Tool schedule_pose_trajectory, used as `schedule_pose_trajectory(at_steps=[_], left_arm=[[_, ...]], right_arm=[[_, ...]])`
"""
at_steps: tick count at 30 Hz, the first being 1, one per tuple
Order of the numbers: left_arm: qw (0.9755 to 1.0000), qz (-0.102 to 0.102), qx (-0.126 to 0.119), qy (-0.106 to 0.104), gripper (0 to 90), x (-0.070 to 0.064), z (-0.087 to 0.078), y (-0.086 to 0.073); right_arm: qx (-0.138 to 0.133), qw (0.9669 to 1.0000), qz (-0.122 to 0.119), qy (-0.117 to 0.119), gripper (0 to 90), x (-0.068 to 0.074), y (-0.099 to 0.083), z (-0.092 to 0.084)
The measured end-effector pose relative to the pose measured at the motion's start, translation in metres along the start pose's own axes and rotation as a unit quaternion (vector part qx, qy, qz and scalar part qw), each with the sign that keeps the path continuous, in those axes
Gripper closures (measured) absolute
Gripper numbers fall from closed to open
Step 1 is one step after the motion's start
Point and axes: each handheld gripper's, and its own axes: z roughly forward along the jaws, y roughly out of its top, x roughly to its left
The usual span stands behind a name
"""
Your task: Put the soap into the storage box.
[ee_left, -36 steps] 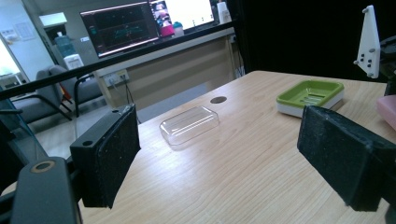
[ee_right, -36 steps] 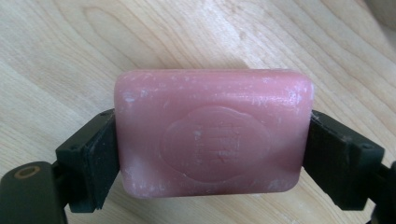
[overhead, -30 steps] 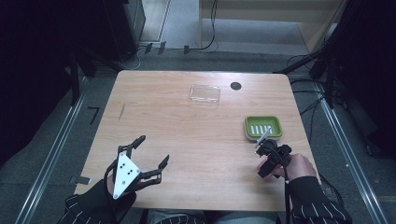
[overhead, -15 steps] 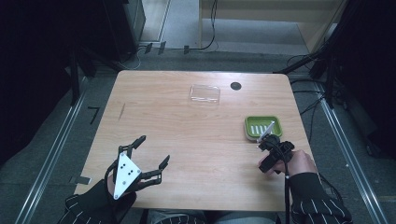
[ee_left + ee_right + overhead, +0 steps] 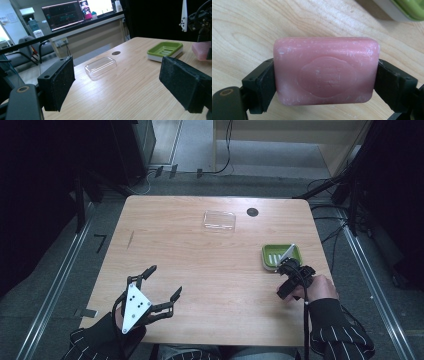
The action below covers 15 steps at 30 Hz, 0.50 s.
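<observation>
Currently right claw (image 5: 324, 82) grips pink soap bar (image 5: 325, 71) beside green dish (image 5: 281, 255); left claw (image 5: 157, 287) gapes wide, empty, above desk (image 5: 200, 260).

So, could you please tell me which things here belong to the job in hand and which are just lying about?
In the job:
- pink soap bar, clamped in the right gripper
- green soap dish, just beside it

Lying about:
- clear plastic lid
- left gripper, open, holding nothing
</observation>
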Motion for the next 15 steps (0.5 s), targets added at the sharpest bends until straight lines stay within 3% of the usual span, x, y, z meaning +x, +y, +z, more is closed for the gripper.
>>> schedule_pose_trajectory(at_steps=[15], left_arm=[[1.0000,0.003,0.002,-0.001,13.6,0.000,0.000,0.000]], right_arm=[[-0.002,1.0000,0.004,-0.002,13.4,-0.006,0.014,-0.009]])
